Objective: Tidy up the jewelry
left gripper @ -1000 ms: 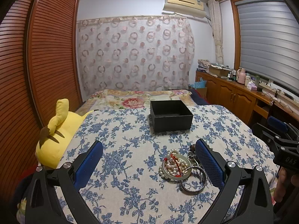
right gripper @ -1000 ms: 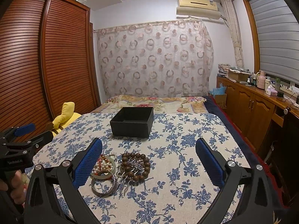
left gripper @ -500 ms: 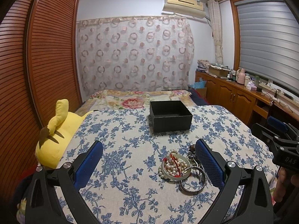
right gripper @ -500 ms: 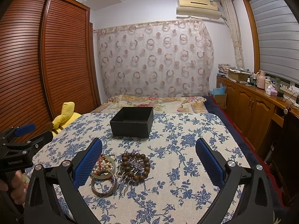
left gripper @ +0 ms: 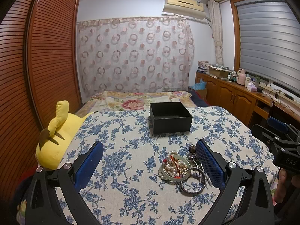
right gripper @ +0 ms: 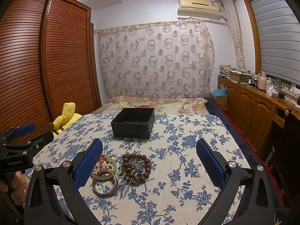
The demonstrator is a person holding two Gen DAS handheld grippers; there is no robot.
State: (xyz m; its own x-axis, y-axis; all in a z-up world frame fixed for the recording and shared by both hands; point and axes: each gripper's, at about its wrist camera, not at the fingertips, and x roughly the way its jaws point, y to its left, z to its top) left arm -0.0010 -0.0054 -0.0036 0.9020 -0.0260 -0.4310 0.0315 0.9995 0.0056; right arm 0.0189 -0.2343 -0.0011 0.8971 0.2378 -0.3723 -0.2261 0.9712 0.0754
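A heap of jewelry lies on the blue-flowered cloth: a pale jade bangle with pearls and red cord, a silver bangle and a brown wooden bead bracelet. An open, empty black box stands farther back; it also shows in the right wrist view. My left gripper is open and empty, the heap by its right finger. My right gripper is open and empty, the heap by its left finger.
A yellow plush toy lies at the cloth's left edge beside the brown louvred wardrobe. Wooden cabinets with clutter run along the right wall. A flowered quilt lies behind the box.
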